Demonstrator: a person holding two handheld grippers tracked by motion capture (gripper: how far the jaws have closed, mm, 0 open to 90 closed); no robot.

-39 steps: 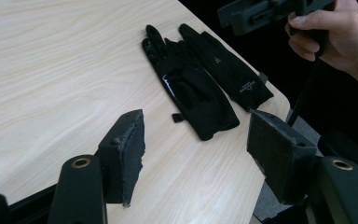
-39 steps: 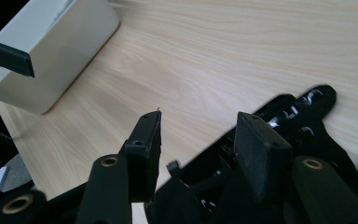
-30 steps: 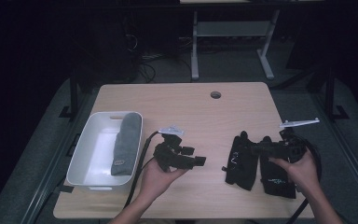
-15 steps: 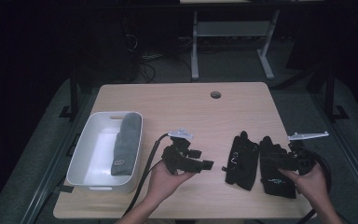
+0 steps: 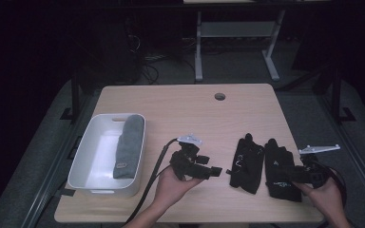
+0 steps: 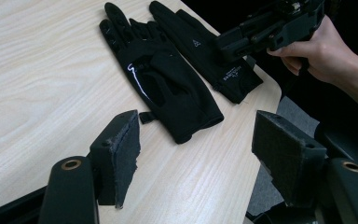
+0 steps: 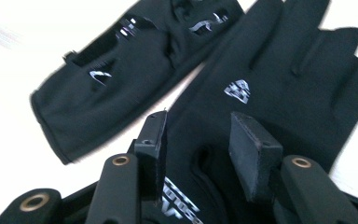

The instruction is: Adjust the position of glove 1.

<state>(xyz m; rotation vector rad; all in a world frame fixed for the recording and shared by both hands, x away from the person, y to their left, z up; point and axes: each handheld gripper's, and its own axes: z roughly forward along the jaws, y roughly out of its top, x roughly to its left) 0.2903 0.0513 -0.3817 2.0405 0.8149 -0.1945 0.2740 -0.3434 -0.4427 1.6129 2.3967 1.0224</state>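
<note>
Two black gloves lie side by side at the table's right. The left glove (image 5: pixel 246 161) (image 6: pixel 168 84) (image 7: pixel 121 60) is palm up. The right glove (image 5: pixel 278 159) (image 6: pixel 200 46) (image 7: pixel 270 70) carries a small white logo. My right gripper (image 5: pixel 285 175) (image 7: pixel 198 121) hangs low over that glove's cuff. Its jaws have just been closing, with the fabric below the gap and the pads not pressing on it. My left gripper (image 5: pixel 216 171) (image 6: pixel 196 130) is open, points at the left glove's cuff from a short way off and has nothing between its pads.
A white tray (image 5: pixel 83 156) at the left holds a grey knitted item (image 5: pixel 128 145). A cable hole (image 5: pixel 220 96) sits near the far edge of the table. The right glove lies close to the table's right edge. The left gripper's cable trails off the near edge.
My right hand has come down and toward the near edge, bringing its gripper onto the right glove's cuff with the jaws narrower. The left hand has barely shifted.
</note>
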